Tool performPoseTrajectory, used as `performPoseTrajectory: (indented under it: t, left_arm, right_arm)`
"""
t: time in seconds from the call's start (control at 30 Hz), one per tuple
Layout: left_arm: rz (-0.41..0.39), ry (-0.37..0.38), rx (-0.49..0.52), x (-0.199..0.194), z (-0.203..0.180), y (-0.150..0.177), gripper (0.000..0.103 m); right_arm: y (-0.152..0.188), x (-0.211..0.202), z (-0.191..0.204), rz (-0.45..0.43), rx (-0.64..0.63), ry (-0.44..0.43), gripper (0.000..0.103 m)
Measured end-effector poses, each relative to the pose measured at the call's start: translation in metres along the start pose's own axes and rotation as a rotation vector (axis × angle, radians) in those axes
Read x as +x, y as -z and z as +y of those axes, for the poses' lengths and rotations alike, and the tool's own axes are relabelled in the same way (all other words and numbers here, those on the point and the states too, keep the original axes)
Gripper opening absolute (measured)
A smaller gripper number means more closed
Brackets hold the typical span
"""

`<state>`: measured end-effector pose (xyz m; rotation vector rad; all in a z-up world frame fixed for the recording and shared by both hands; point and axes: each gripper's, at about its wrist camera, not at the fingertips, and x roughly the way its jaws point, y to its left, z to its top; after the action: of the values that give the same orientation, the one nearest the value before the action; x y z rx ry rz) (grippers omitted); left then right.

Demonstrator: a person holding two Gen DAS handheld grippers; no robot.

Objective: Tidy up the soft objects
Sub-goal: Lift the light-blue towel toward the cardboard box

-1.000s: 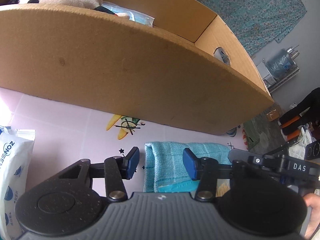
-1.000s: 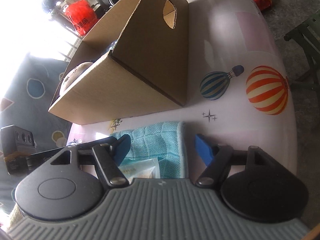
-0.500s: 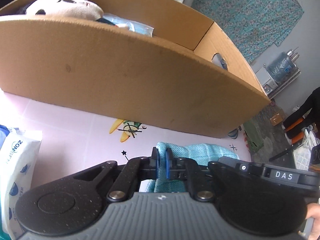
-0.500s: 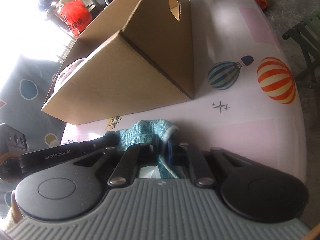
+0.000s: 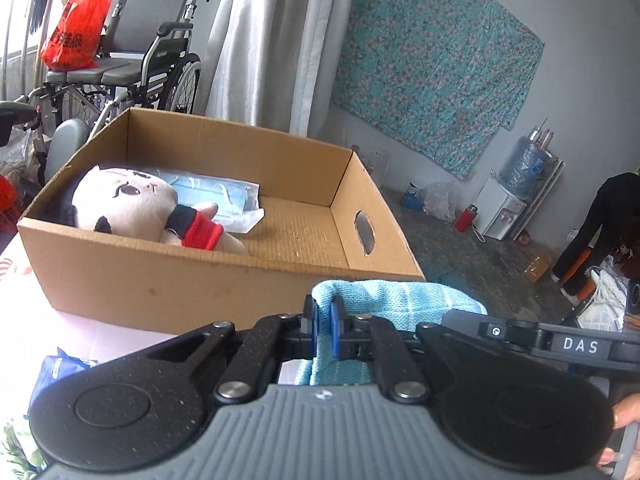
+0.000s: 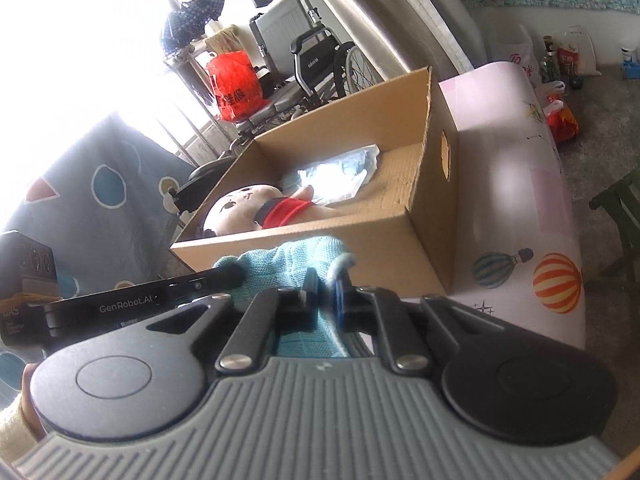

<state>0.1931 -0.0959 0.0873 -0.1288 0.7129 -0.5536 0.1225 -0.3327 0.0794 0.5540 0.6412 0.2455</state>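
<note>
Both grippers are clamped on the light blue knitted cloth: the left gripper pinches one bunched end, the right gripper the other, and the cloth hangs between them, lifted in front of the cardboard box's near wall. The left view looks into the box, where a plush doll lies at the left end on a packet of masks. Only the right view shows the table's pink cover with balloon prints at its right edge.

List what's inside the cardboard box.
Inside the cardboard box: a plush doll lying on a packet of blue face masks; bare floor on the handle-hole side. Anything beneath them is hidden.
</note>
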Motion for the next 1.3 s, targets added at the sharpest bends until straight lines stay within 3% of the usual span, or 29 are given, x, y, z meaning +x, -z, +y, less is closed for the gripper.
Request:
performPoseTrajectory:
  t: [0.3,0.53,0.7,0.83,1.0,1.1,1.23,1.3]
  left_arm:
    - [-0.060,-0.009,0.054,0.001,-0.003,-0.070,0.007]
    - [-0.016,-0.059,0.060,0.068,0.009,-0.141,0.007]
    - [0.078,-0.103,0.031,0.138,0.020,-0.169,0.007]
    - [0.150,-0.146,0.034,0.190,0.029,-0.176,0.007]
    - [0.220,-0.155,0.066,0.245,0.041,-0.178,0.007]
    - [0.276,-0.162,0.035,0.272,0.048,-0.173,0.008]
    - [0.275,-0.161,-0.001,0.294,0.063,-0.168,0.009]
    - [0.293,-0.174,0.018,0.300,0.065,-0.167,0.022]
  right_arm:
    - [-0.049,-0.019,0.023,-0.082,-0.023,-0.044,0.006]
    - [-0.121,0.025,0.029,-0.074,-0.038,0.027,0.006]
    - [-0.173,0.095,0.019,0.016,-0.067,0.163,0.006]
    - [-0.194,0.150,-0.001,0.083,-0.047,0.248,0.006]
    - [-0.202,0.220,-0.012,0.213,-0.130,0.400,0.007]
    - [-0.203,0.255,-0.023,0.267,-0.114,0.475,0.007]
    - [-0.202,0.287,-0.032,0.326,-0.161,0.547,0.009]
    - [-0.201,0.300,-0.038,0.368,-0.171,0.589,0.009]
